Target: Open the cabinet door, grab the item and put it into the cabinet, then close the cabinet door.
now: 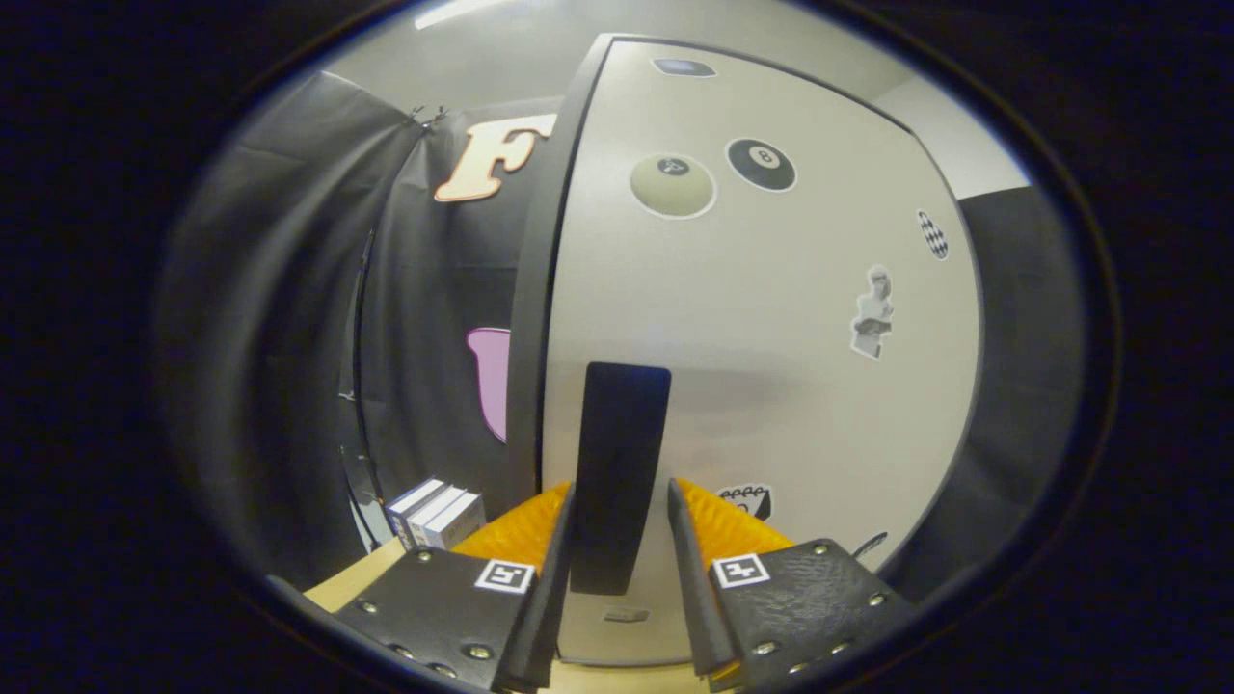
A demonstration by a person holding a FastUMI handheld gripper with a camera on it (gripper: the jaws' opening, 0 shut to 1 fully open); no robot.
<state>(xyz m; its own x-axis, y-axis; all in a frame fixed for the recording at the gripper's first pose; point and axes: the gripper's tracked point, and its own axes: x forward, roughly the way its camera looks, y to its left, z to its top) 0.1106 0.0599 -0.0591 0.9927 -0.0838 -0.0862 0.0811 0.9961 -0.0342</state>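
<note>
The white cabinet door (pixel 762 366), dotted with stickers, stands close in front of me. Its black upright handle (pixel 625 424) runs down between my fingers. My gripper (pixel 622 493) is shut on that handle, one finger pressed against each side of it. A dark edge (pixel 540 289) runs along the door's left side; I cannot tell whether the door is ajar. Left of the fingers, a small stack of white boxes (pixel 436 513) stands on the wooden tabletop (pixel 359 578).
Black cloth walls hang to the left and behind the boxes (pixel 289 366) and to the right of the cabinet (pixel 1022 386). The tabletop reaches up to the cabinet's base under my fingers.
</note>
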